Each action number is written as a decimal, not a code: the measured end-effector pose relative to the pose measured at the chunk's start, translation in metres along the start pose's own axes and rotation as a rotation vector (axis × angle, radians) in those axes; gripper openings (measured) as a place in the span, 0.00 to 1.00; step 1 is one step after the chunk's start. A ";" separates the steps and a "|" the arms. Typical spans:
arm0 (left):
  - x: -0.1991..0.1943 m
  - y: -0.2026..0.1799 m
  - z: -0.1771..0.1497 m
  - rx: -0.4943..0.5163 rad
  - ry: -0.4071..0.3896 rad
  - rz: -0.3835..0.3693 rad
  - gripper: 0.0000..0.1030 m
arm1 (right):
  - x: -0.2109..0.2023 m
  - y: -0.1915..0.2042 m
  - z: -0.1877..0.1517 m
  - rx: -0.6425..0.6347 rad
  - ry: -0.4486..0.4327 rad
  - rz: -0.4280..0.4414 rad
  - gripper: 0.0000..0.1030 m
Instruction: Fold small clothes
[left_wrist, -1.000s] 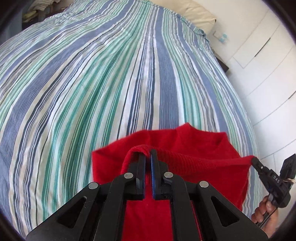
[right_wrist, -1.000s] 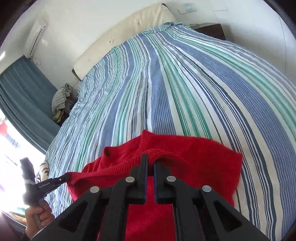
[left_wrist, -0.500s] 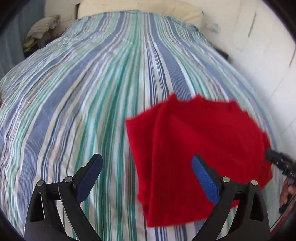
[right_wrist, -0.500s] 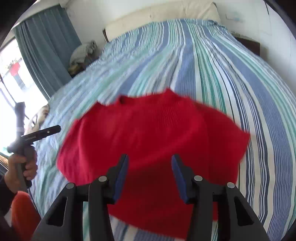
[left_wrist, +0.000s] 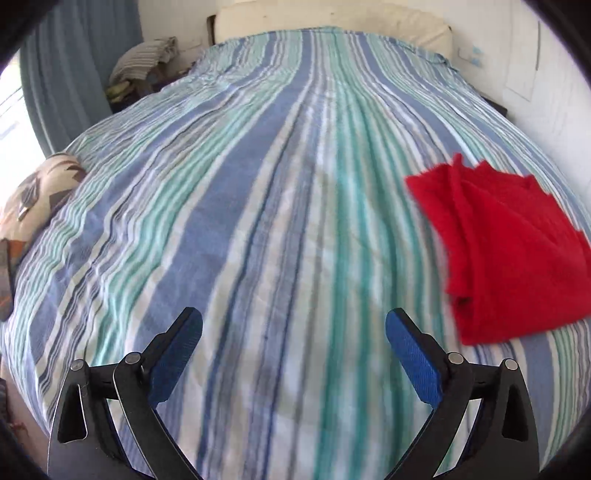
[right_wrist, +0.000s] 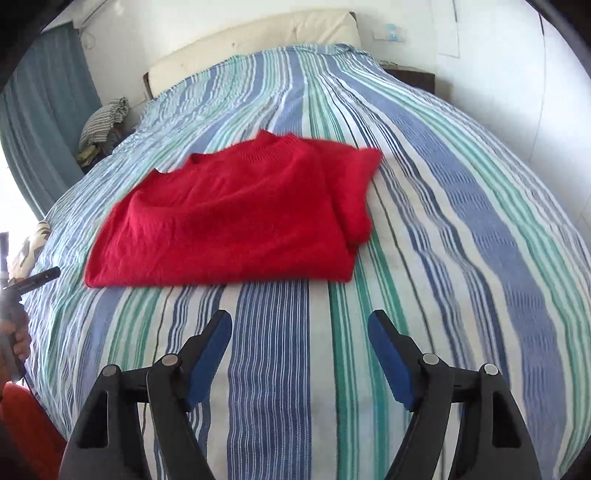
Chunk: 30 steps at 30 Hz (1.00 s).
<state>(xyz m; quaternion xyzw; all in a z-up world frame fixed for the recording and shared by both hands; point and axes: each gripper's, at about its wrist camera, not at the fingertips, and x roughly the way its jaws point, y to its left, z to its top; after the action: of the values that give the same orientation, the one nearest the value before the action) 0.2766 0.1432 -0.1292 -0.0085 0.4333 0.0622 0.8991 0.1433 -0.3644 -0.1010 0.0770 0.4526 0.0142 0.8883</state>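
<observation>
A folded red knit sweater (right_wrist: 229, 221) lies flat on the striped bed cover (right_wrist: 443, 184), neck toward the headboard. In the left wrist view the sweater (left_wrist: 506, 254) sits at the far right on the bed cover (left_wrist: 258, 184). My right gripper (right_wrist: 299, 325) is open and empty, a short way in front of the sweater's near edge. My left gripper (left_wrist: 293, 325) is open and empty over bare cover, to the left of the sweater. It also shows at the left edge of the right wrist view (right_wrist: 33, 278), held in a hand.
A cream headboard (right_wrist: 258, 40) stands at the far end. A pile of striped cloth (left_wrist: 144, 62) lies by the blue curtain (left_wrist: 74, 74). A patterned cushion (left_wrist: 40, 192) lies at the bed's left edge. A dark bedside table (right_wrist: 410, 75) and white wall are on the right.
Both grippers let go of the red sweater, opened wide and drew back. The sweater now lies folded on the bed. The left gripper swung away to the left.
</observation>
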 end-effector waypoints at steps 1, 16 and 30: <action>0.008 0.009 0.006 -0.008 -0.021 0.026 0.97 | 0.008 0.003 -0.006 0.006 0.004 -0.021 0.73; 0.083 0.049 0.004 -0.007 0.011 0.014 1.00 | 0.037 0.022 -0.032 -0.047 -0.052 -0.160 0.94; 0.081 0.048 0.004 -0.007 0.017 0.011 1.00 | 0.039 0.027 -0.032 -0.071 -0.047 -0.204 0.96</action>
<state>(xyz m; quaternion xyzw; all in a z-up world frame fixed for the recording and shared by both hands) 0.3240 0.2000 -0.1883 -0.0097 0.4409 0.0688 0.8949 0.1423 -0.3299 -0.1468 -0.0008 0.4365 -0.0623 0.8975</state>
